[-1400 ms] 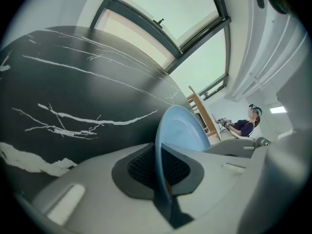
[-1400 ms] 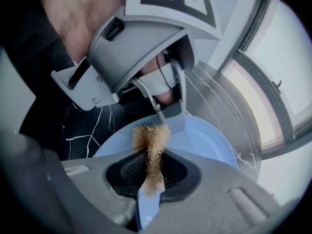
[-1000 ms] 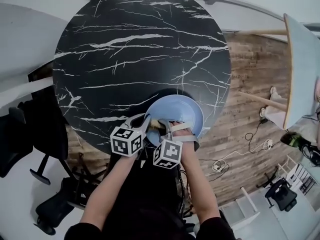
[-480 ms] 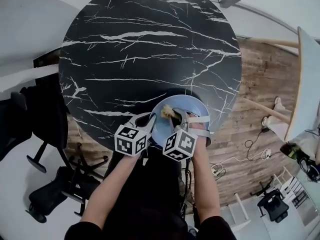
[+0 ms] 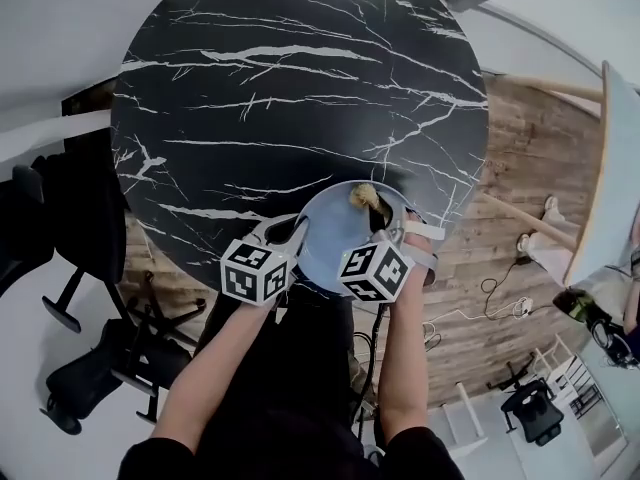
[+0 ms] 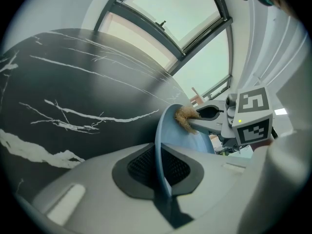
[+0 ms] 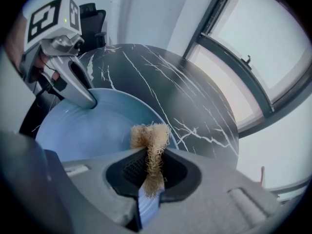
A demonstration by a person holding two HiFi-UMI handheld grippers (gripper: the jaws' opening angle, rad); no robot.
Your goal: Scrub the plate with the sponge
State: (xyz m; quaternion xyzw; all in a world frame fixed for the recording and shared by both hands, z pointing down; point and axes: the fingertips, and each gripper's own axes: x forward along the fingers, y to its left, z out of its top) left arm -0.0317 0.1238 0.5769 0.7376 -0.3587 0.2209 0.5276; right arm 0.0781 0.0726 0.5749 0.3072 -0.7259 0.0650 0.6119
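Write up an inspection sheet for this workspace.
Surface: round black marble table.
Job's things: blue plate at the table's near edge; tan sponge against its far rim.
Clutter: nothing seen.
Grippers: left gripper shut on the plate's rim; right gripper shut on the sponge.
Cables: cables on the wood floor, right of the table.
Surroundings: black office chairs, a pale second table, windows.
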